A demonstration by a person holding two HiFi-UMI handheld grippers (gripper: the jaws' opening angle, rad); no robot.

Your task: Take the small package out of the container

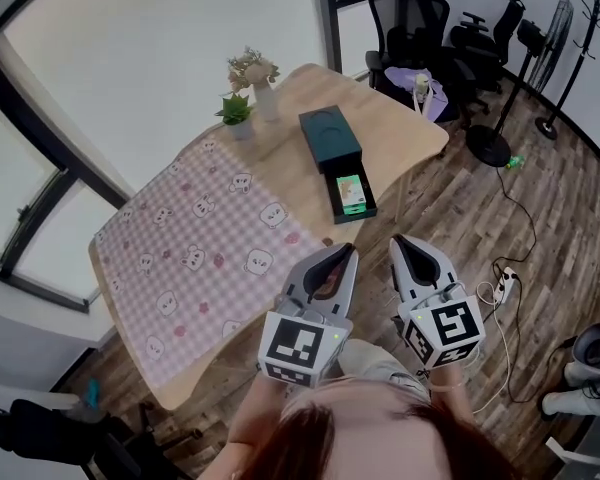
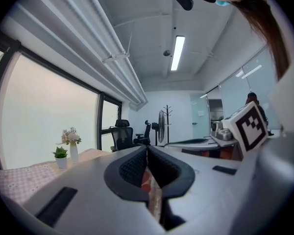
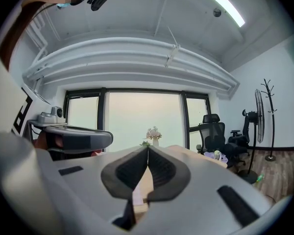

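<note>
A dark oblong container (image 1: 331, 140) lies on the bare wood part of the table (image 1: 280, 183), and its end nearest me is open. In that open end lies the small green and white package (image 1: 351, 192). My left gripper (image 1: 349, 252) and right gripper (image 1: 396, 240) hover side by side off the table's near edge, well short of the container. Both are shut with nothing between the jaws; the left gripper (image 2: 147, 149) and the right gripper (image 3: 148, 147) show their pads meeting at the tips. Both gripper views look level across the room, so the package is hidden in them.
A pink checked cloth (image 1: 195, 253) covers the table's left half. A small potted plant (image 1: 236, 109) and a vase of flowers (image 1: 256, 76) stand at the far edge. Office chairs (image 1: 410, 18), a standing fan (image 1: 500, 118) and a power strip (image 1: 504, 281) are on the wood floor to the right.
</note>
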